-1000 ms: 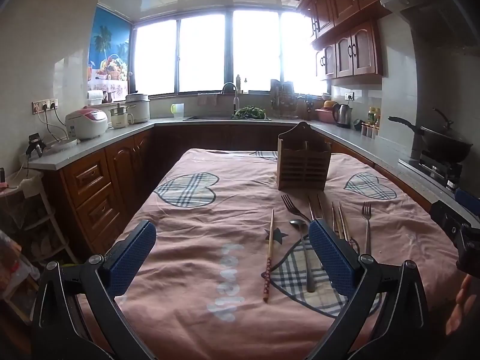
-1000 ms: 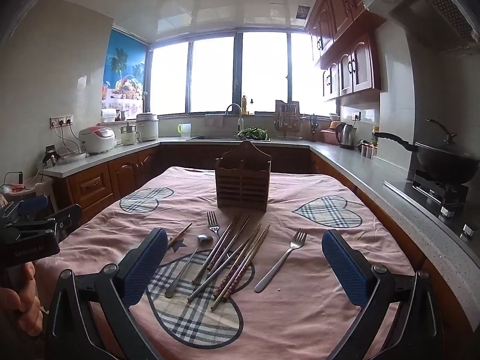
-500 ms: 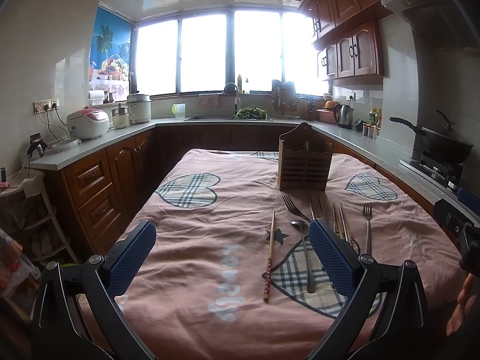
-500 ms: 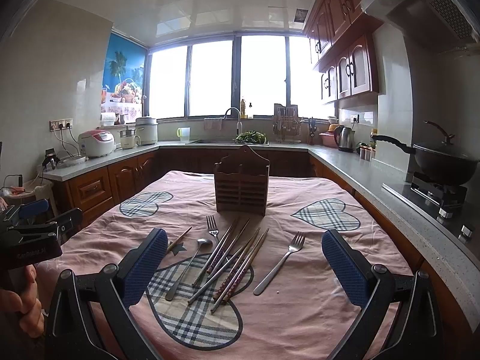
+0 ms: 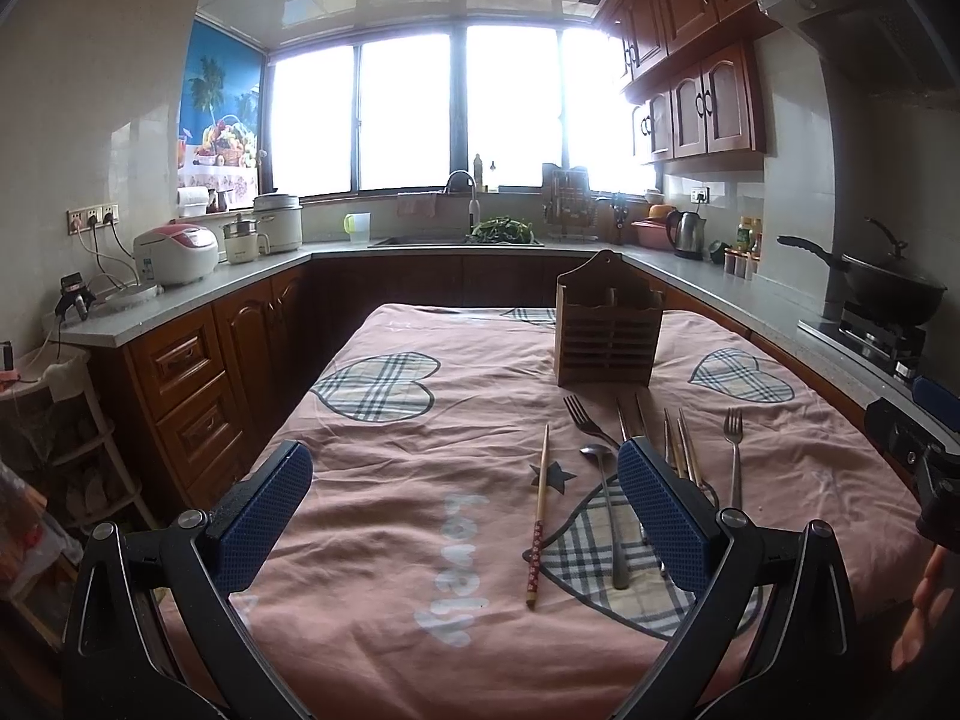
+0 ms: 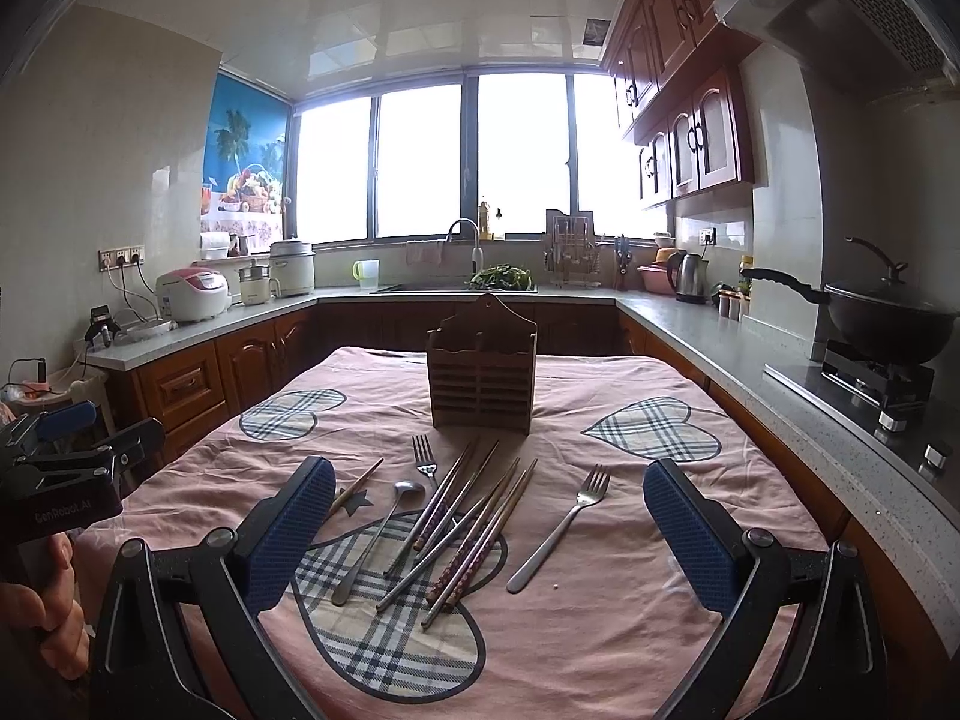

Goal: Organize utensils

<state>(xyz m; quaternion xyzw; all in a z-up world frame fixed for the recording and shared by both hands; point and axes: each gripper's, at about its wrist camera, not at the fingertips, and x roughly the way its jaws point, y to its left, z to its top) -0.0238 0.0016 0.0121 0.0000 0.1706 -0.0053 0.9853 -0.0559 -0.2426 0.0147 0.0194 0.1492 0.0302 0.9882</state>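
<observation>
Left cam: left gripper (image 5: pixel 465 510) is wide open over the pink cloth (image 5: pixel 420 438), one wooden chopstick (image 5: pixel 538 516) lying alone. Right cam: right gripper (image 6: pixel 489 531) also spread wide, hovering over metal chopsticks (image 6: pixel 462 522), spoon (image 6: pixel 375 537) and forks (image 6: pixel 561 525) scattered before the slatted wooden holder (image 6: pixel 482 381).

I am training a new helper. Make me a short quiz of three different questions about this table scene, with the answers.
1. True or false: the wooden utensil holder stands upright on the table, beyond the loose cutlery.
2. How many forks lie on the pink cloth?
3. Multiple choice: the right claw is A) shut on a fork, B) open and holding nothing, C) shut on the spoon.

Key
1. True.
2. Two: one near the holder, one apart on the right.
3. B. The left claw is open too.
</observation>
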